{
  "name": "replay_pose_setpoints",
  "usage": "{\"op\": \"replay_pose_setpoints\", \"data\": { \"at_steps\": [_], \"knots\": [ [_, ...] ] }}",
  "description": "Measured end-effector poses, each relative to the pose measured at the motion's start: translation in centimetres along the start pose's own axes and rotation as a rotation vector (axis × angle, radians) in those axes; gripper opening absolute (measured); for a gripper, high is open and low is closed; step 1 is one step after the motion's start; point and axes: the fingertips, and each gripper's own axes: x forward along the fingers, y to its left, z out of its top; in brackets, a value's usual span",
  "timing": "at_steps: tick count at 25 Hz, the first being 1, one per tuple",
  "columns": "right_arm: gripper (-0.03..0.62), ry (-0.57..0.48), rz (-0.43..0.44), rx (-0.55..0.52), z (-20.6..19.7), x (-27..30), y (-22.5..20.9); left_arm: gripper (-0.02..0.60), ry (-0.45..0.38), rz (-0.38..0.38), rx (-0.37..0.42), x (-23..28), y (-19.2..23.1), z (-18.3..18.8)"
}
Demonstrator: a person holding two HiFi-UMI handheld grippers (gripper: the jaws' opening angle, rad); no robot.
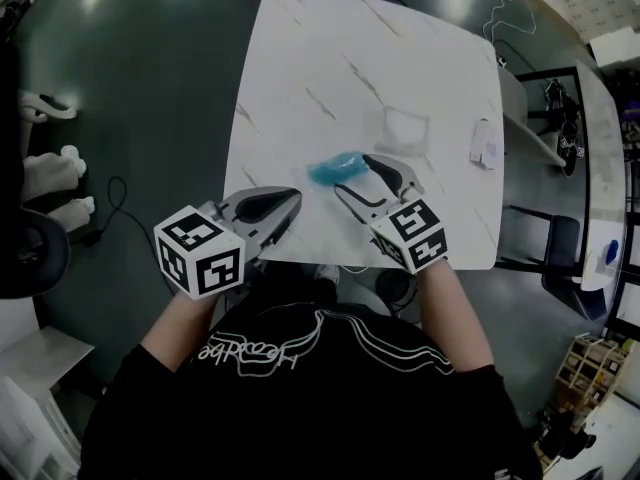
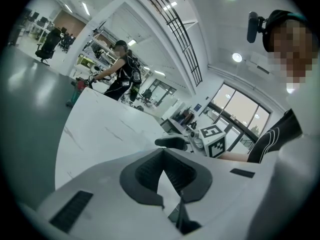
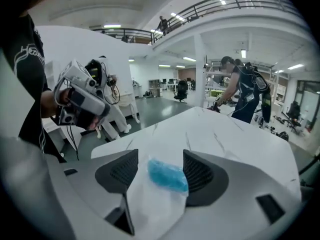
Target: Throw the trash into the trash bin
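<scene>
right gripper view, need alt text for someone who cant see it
The right gripper has its fingers open, with blue trash lying on a white table framed between them, not gripped. Beyond the table's far end a person bends over in a large bright hall.

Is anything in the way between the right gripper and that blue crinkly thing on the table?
Nothing visible is. The right gripper is open, and the blue crumpled plastic wrapper lies on the white marble table right at its jaw tips. No trash bin shows in any view.
</scene>
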Motion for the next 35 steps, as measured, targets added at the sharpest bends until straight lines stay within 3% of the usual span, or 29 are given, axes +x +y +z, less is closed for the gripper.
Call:
{"op": "replay_pose_setpoints", "data": {
  "at_steps": [5, 19, 29, 35],
  "knots": [
    [0.284, 0.117, -0.047, -0.006, -2.8, 3.6, -1.4, 0.003, 0.006, -0.003, -0.015, -0.2, 2.5, 0.6],
    [0.264, 0.386, -0.036, 0.057, -7.8, 7.4, -1.3, 0.003, 0.004, -0.034, -0.043, -1.1, 5.8, 2.4],
    [0.120, 0.411, -0.087, 0.020, -7.8, 7.5, -1.7, 0.003, 0.041, -0.056, -0.038, -0.5, 5.5, 2.0],
    [0.098, 0.380, -0.089, 0.075, -7.5, 7.5, -1.9, 0.003, 0.064, -0.062, -0.028, 0.0, 5.4, 1.7]
  ]
}}
